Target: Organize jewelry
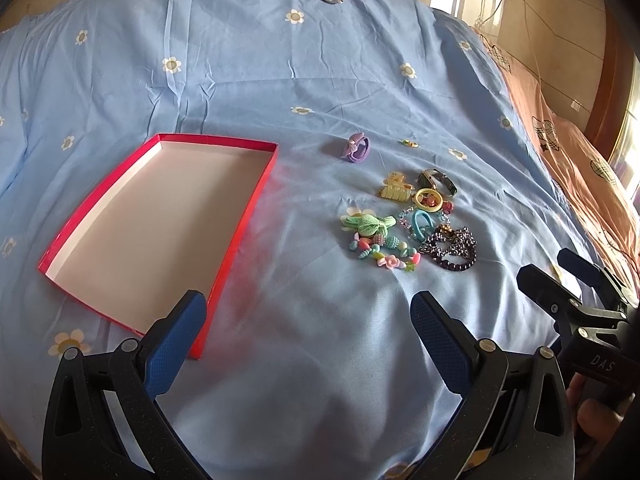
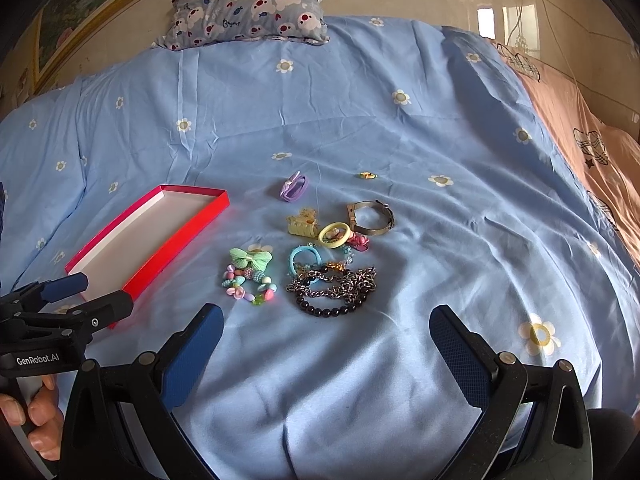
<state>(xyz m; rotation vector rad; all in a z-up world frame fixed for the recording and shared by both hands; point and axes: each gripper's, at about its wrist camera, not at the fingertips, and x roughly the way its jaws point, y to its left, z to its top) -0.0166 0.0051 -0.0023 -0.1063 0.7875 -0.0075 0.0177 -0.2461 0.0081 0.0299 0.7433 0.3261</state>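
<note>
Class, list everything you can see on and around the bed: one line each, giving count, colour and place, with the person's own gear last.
Shallow cardboard box: one, red outside, white inside, empty, left.
Fabric hair tie: one, purple, beyond the pile.
Small clip: one, yellow, far right, alone.
Wristwatch: one, metal band, right of pile.
Claw hair clip: one, yellow.
Bow hair tie: one, green.
Bead bracelet: one, pastel.
Chain and bead pile: dark, nearest.
Bedsheet: blue, daisies.
Pillow: one, patterned, bedhead.
Left gripper: open.
Right gripper: open.
</note>
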